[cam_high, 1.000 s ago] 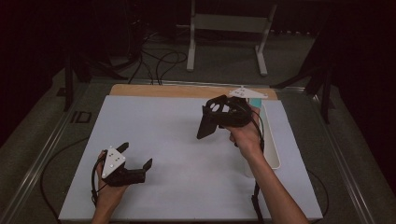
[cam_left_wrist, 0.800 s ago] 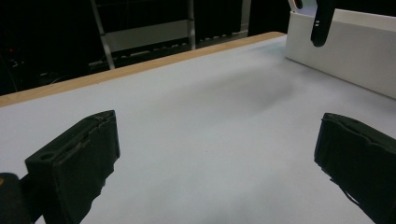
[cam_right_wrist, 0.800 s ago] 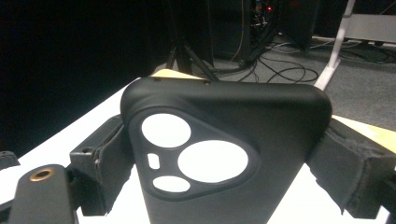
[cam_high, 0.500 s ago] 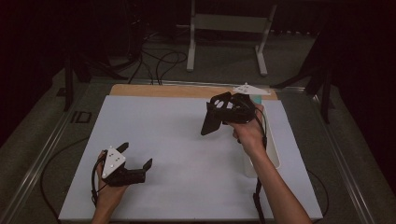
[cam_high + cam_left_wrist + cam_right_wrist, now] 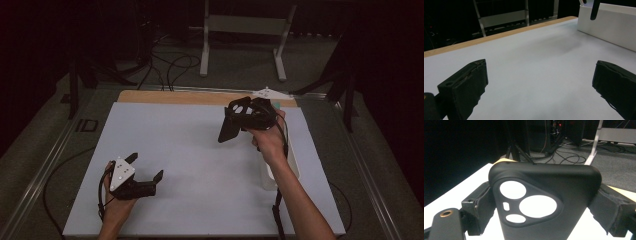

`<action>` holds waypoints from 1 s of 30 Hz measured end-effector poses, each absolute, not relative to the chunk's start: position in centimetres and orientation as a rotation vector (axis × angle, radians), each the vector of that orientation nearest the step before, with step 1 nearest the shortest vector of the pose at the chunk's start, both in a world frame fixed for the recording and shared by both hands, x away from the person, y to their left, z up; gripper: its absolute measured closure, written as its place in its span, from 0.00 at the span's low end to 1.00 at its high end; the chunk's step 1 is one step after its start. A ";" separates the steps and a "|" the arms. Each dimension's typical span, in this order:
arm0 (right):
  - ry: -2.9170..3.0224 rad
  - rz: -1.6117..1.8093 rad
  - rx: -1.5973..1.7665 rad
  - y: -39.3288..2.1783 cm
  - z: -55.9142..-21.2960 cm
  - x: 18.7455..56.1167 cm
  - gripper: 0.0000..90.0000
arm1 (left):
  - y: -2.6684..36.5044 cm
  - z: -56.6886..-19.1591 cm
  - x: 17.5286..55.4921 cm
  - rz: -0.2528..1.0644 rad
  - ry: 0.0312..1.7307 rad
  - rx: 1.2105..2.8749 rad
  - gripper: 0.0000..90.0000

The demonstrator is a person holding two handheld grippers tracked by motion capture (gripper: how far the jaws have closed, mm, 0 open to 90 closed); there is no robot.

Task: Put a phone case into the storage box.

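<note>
A black phone case (image 5: 229,127) with round camera cutouts hangs above the right half of the white table top (image 5: 175,140). My right gripper (image 5: 241,116) is shut on it. In the right gripper view the case (image 5: 549,178) stands upright between the two padded jaws, and my right gripper (image 5: 544,202) clamps its side edges. At the near left my left gripper (image 5: 146,167) rests low on the table, open, with nothing between its jaws. The left gripper view shows my left gripper (image 5: 541,82) spread wide over bare table.
A white bin (image 5: 292,165) sits along the table's right edge, partly under the right forearm, and appears as the white bin (image 5: 604,22) at top right. A wooden strip (image 5: 175,96) lines the far edge. Beyond are a metal stand (image 5: 245,25) and floor cables (image 5: 170,62).
The right gripper has carried the phone case a little to the right and farther from the person. The left gripper has stayed in place.
</note>
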State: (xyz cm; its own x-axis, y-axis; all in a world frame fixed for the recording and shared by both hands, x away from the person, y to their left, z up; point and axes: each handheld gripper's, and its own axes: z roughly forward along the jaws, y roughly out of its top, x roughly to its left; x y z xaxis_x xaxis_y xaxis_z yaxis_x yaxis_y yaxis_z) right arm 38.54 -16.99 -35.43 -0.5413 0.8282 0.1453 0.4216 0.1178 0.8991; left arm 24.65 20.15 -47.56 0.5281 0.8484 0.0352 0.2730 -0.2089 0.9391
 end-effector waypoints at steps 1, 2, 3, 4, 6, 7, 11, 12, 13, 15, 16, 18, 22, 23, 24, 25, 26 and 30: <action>2.010 1.397 1.211 -17.1 -35.4 38.6 0.15 | 20.1 -47.6 24.7 0.707 0.943 1.750 0.01; 2.011 1.395 1.210 -17.1 -35.4 38.7 0.15 | 20.2 -47.6 24.7 0.707 0.944 1.749 0.01; 2.007 1.393 1.210 -17.2 -35.4 38.7 0.15 | 20.2 -47.6 24.7 0.706 0.944 1.749 0.01; 2.006 1.381 1.209 -17.2 -35.4 38.7 0.15 | 20.2 -47.6 24.7 0.707 0.945 1.748 0.01; 2.006 1.373 1.208 -17.2 -35.4 38.7 0.15 | 20.2 -47.6 24.7 0.706 0.945 1.747 0.01; 2.007 1.367 1.209 -17.2 -35.3 38.8 0.15 | 20.2 -47.6 24.7 0.706 0.944 1.748 0.01; 2.001 1.359 1.208 -17.4 -35.3 38.9 0.15 | 20.1 -47.5 24.6 0.710 0.941 1.751 0.01; 2.000 1.356 1.209 -17.5 -35.3 38.9 0.15 | 20.1 -47.5 24.6 0.711 0.940 1.751 0.01; 1.998 1.354 1.211 -17.6 -35.3 38.9 0.15 | 20.1 -47.5 24.6 0.711 0.941 1.748 0.01; 1.994 1.349 1.217 -17.8 -35.4 39.0 0.15 | 20.1 -47.5 24.6 0.712 0.941 1.749 0.01; 1.992 1.348 1.218 -17.9 -35.4 39.1 0.15 | 20.1 -47.5 24.6 0.711 0.941 1.751 0.01; 1.986 1.347 1.225 -18.1 -35.4 39.2 0.15 | 20.1 -47.5 24.6 0.712 0.941 1.751 0.01; 1.982 1.342 1.231 -18.3 -35.4 39.3 0.15 | 20.1 -47.5 24.6 0.713 0.941 1.751 0.01; 1.977 1.336 1.237 -18.5 -35.4 39.3 0.15 | 20.1 -47.5 24.6 0.714 0.941 1.753 0.01; 1.972 1.336 1.239 -18.6 -35.4 39.4 0.15 | 20.1 -47.5 24.6 0.714 0.941 1.753 0.01; 1.970 1.335 1.242 -18.6 -35.4 39.4 0.15 | 20.1 -47.5 24.6 0.714 0.940 1.752 0.01; 1.968 1.333 1.242 -18.7 -35.4 39.5 0.15 | 20.1 -47.5 24.6 0.714 0.939 1.753 0.01; 1.952 1.328 1.260 -19.1 -35.4 39.6 0.15 | 20.0 -47.5 24.6 0.714 0.939 1.753 0.01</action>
State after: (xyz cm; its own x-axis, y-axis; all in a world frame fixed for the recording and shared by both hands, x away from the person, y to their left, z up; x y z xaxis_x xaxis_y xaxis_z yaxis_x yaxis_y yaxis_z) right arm 39.62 -19.11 -35.40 -0.4741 0.8729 0.1152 0.4277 0.1140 0.8967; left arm 24.61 20.05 -47.54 0.5274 0.8485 0.0442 0.2700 -0.2167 0.9381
